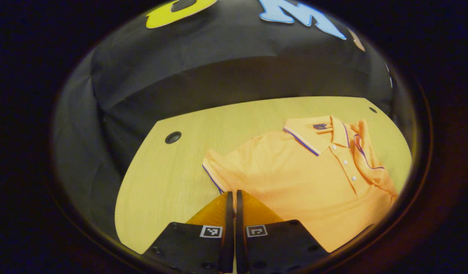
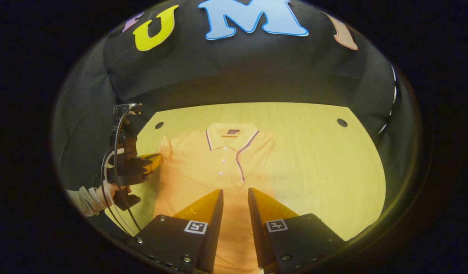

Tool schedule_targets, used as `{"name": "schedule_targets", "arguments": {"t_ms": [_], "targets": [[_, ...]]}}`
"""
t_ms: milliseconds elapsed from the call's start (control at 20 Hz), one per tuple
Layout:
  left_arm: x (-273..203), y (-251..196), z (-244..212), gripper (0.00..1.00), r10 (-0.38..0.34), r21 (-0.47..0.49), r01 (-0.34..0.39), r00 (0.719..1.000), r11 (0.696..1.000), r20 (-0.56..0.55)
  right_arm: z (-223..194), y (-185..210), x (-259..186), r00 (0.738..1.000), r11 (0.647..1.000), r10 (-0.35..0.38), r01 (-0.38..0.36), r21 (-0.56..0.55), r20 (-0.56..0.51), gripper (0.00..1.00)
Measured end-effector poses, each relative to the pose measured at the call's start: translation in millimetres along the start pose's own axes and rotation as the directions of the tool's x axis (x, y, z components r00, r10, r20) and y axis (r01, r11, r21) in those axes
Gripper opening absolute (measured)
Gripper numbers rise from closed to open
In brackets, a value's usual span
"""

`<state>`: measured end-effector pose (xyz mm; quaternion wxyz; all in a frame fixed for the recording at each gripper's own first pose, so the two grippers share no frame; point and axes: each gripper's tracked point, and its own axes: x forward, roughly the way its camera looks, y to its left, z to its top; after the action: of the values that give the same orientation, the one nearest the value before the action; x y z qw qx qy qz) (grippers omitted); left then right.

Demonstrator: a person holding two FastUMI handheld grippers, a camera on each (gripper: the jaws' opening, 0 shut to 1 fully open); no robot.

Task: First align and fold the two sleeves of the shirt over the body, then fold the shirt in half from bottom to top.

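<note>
An orange polo shirt (image 1: 294,179) lies face up on the wooden table (image 1: 169,190), collar toward the far wall. Its far sleeve (image 1: 370,160) is folded over the body, striped hem showing. The near sleeve (image 1: 216,169) lies spread out to the side, and my left gripper (image 1: 232,195) is shut on its hem edge, fingers almost together. In the right gripper view the shirt (image 2: 203,167) lies straight ahead, and the left gripper (image 2: 156,159) touches that sleeve (image 2: 166,150). My right gripper (image 2: 235,192) stands open above the shirt's lower body, holding nothing.
A hand and sleeve (image 2: 100,190) hold the left gripper, with cables looping down from it. Round cable holes (image 2: 342,122) (image 1: 173,137) sit near the table's far corners. Bare table (image 2: 325,171) stretches right of the shirt. Black cloth walls close in behind.
</note>
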<state>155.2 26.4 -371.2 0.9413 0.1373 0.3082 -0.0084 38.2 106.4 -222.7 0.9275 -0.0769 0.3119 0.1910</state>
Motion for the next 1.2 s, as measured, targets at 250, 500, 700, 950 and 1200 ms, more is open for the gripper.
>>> {"name": "schedule_targets", "arguments": {"t_ms": [250, 500, 700, 950, 1200], "targets": [[-5.9, -56.0, 41.5, 0.08, -0.106, 0.137, 0.095, 0.992, 0.986, 0.071, -4.0, -4.5, -2.3, 1.0, 1.0, -0.012, 0.012, 0.023, 0.003, 0.41], [-14.5, -129.9, 63.2, 0.08, -0.224, 0.218, 0.2, 0.97, 0.955, 0.094, -13.6, -18.7, -10.1, 0.999, 0.997, -0.039, 0.039, 0.06, 0.006, 0.46], [-16.8, -164.7, 64.8, 0.08, -0.269, 0.235, 0.244, 0.96, 0.941, 0.082, -21.6, -30.3, -18.4, 0.998, 0.993, -0.066, 0.065, 0.098, 0.007, 0.46], [-17.4, -176.0, 59.6, 0.12, -0.295, 0.207, 0.277, 0.954, 0.938, 0.059, -33.7, -40.9, -24.5, 0.997, 0.987, -0.081, 0.08, 0.141, 0.002, 0.46], [-26.5, -180.1, 54.6, 0.62, -0.33, 0.164, 0.32, 0.943, 0.933, 0.037, -41.9, -42.8, -26.3, 0.996, 0.985, -0.085, 0.085, 0.152, -0.005, 0.46]]}}
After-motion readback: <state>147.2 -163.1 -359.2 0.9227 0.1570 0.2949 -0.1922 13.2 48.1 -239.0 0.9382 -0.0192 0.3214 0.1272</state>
